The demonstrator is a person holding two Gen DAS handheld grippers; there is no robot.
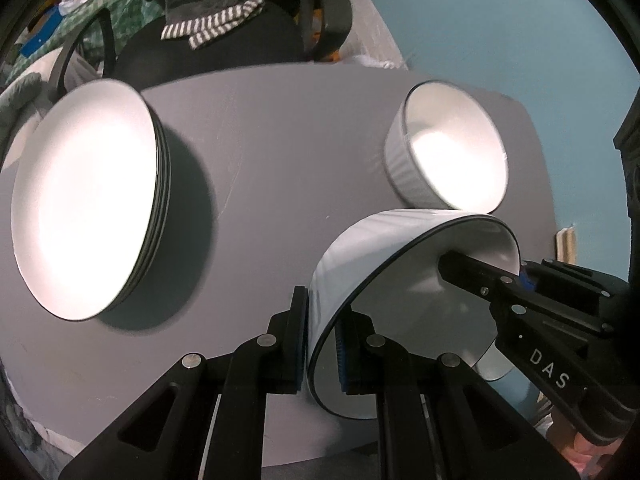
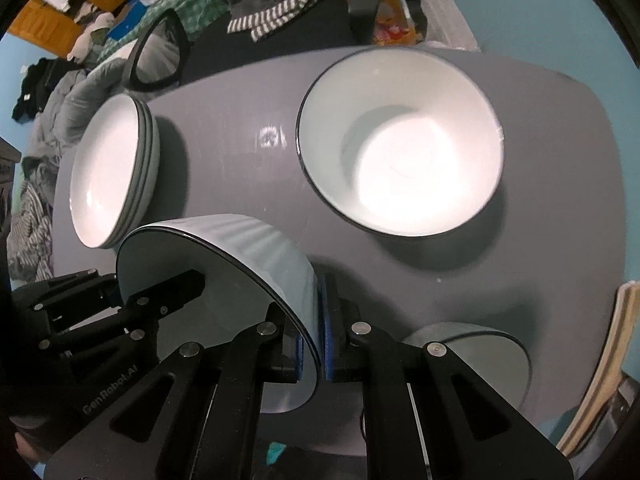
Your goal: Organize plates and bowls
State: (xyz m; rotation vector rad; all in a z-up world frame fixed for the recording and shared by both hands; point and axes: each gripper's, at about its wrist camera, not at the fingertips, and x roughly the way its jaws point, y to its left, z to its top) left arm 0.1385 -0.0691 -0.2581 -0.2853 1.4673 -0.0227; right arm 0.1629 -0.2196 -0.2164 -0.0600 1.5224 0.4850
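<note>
A white ribbed bowl [image 1: 356, 248] with a dark rim is held tilted above the grey table [image 1: 260, 140]. My left gripper [image 1: 322, 344] is shut on its near rim. My right gripper [image 2: 318, 344] is shut on the opposite rim of the same bowl [image 2: 248, 240]; it also shows in the left wrist view [image 1: 508, 280]. A stack of white plates [image 1: 84, 208] lies at the left, also in the right wrist view [image 2: 108, 176]. A second white bowl [image 1: 452, 156] stands upright at the far right [image 2: 400, 144].
Another bowl [image 2: 472, 352] sits at the table's near right edge, under my right gripper. A black chair with a striped cloth [image 1: 216, 28] stands behind the table. A wooden object [image 2: 600, 360] leans at the right. Clothes pile [image 2: 44, 136] at the far left.
</note>
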